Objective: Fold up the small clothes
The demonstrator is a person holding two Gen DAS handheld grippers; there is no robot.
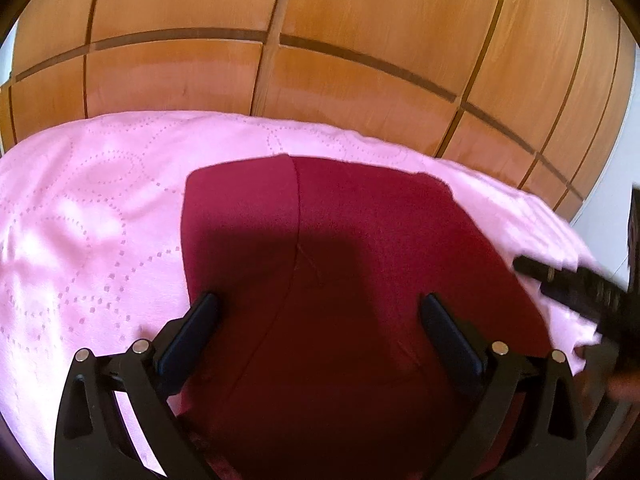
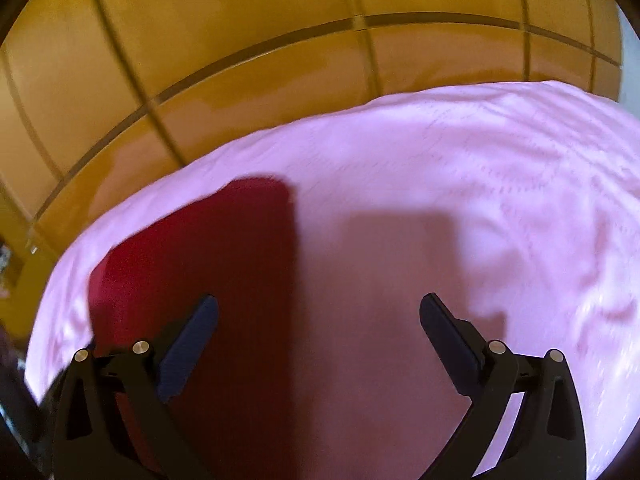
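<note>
A dark red garment (image 1: 340,240) lies flat on a pink quilted bedspread (image 1: 92,208), with a straight fold edge running down its middle. My left gripper (image 1: 318,308) is open and empty, hovering above the garment's near part. In the right wrist view the same garment (image 2: 208,248) lies at the left, and the picture is blurred. My right gripper (image 2: 318,308) is open and empty, above the garment's right edge and the bedspread (image 2: 480,184). The right gripper's black body (image 1: 580,288) also shows at the right edge of the left wrist view.
A wooden wardrobe (image 1: 320,40) with panelled doors stands just behind the bed's far edge; it also shows in the right wrist view (image 2: 240,40). A white wall strip (image 1: 612,184) is at the far right.
</note>
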